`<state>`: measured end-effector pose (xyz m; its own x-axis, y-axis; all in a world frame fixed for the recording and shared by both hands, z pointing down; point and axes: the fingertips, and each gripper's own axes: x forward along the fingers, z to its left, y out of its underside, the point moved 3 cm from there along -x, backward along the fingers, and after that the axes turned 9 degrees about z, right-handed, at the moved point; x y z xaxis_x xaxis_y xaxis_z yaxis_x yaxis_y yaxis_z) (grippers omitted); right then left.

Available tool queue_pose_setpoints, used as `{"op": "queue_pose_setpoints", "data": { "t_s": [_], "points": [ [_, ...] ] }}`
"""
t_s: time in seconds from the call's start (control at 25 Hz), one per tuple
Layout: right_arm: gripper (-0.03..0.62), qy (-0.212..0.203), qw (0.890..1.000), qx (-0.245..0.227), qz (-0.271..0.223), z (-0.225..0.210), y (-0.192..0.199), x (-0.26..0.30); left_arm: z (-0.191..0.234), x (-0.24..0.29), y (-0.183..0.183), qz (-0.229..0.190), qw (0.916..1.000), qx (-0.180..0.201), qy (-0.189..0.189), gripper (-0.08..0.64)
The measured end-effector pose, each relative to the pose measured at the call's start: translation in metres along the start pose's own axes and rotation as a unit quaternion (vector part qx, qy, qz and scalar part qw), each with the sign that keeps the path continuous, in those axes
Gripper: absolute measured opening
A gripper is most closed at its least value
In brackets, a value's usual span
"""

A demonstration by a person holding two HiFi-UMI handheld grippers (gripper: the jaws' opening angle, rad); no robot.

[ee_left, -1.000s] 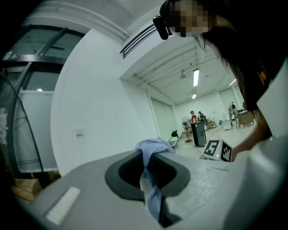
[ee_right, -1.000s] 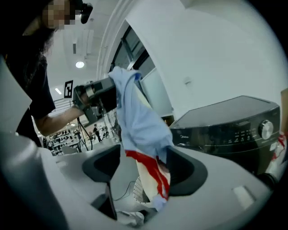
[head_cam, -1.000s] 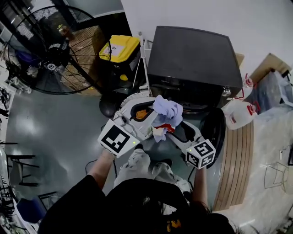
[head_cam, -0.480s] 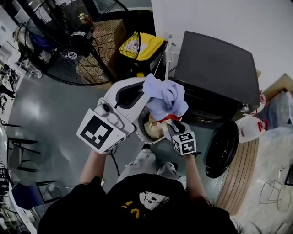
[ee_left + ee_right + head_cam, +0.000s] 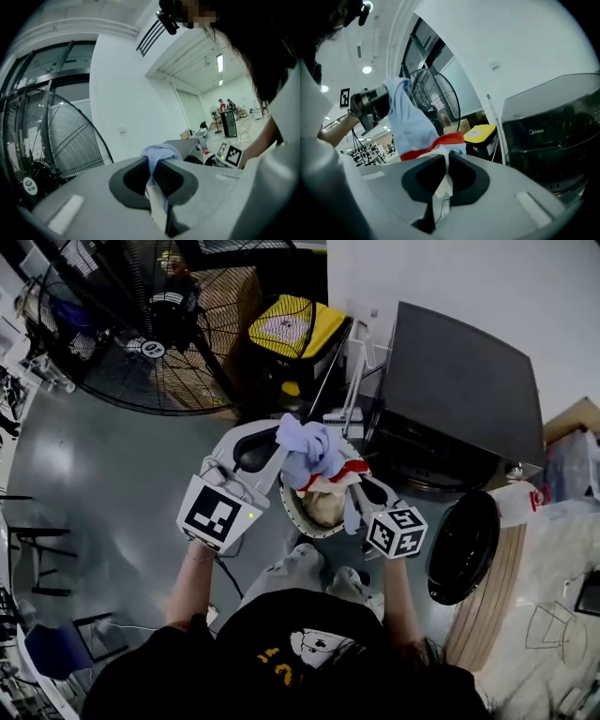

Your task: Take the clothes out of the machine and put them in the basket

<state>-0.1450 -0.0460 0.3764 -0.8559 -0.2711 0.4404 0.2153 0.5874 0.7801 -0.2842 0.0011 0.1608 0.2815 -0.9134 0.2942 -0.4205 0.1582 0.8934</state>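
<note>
Left tongs [image 5: 151, 174] and right tongs [image 5: 446, 171] both clamp one light-blue garment [image 5: 309, 448] above the basket [image 5: 292, 519].
Right tongs have just been closing on it; it is out of the machine [image 5: 464, 381], but not yet dropped in.

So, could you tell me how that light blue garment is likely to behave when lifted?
Probably floppy: the light blue garment bunches and sags between the left tool and the right tool, whose jaws have just been closing on it. Likely light, since two pinches hold it.

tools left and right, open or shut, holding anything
Left tool: shut on the blue garment.
Right tool: jaws just closed, shut on the white fabric.
</note>
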Motion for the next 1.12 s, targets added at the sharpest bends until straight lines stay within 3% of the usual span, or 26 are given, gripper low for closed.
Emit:
{"op": "queue_pose_setpoints", "data": {
  "t_s": [0.24,0.44,0.68,0.88,1.12],
  "points": [
    [0.037,-0.010,1.000,-0.014,-0.025,0.032,-0.053,0.031,0.030,0.020,0.074,0.052,0.9968,-0.052,0.030,0.012],
    [0.036,-0.039,0.997,0.014,-0.069,0.044,-0.087,0.052,0.035,0.037,0.114,0.095,0.9937,-0.035,0.048,0.012],
    [0.035,-0.065,0.991,0.024,-0.113,0.055,-0.126,0.068,0.042,0.047,0.132,0.091,0.9923,-0.052,0.066,0.014],
    [0.035,-0.023,0.998,0.022,-0.057,0.031,-0.098,0.090,0.031,0.070,0.171,0.135,0.9842,-0.069,0.091,0.012],
    [0.035,0.029,0.997,0.032,0.060,-0.016,-0.023,0.117,-0.011,0.103,0.236,0.225,0.9612,-0.060,0.148,0.012]
  ]
}}
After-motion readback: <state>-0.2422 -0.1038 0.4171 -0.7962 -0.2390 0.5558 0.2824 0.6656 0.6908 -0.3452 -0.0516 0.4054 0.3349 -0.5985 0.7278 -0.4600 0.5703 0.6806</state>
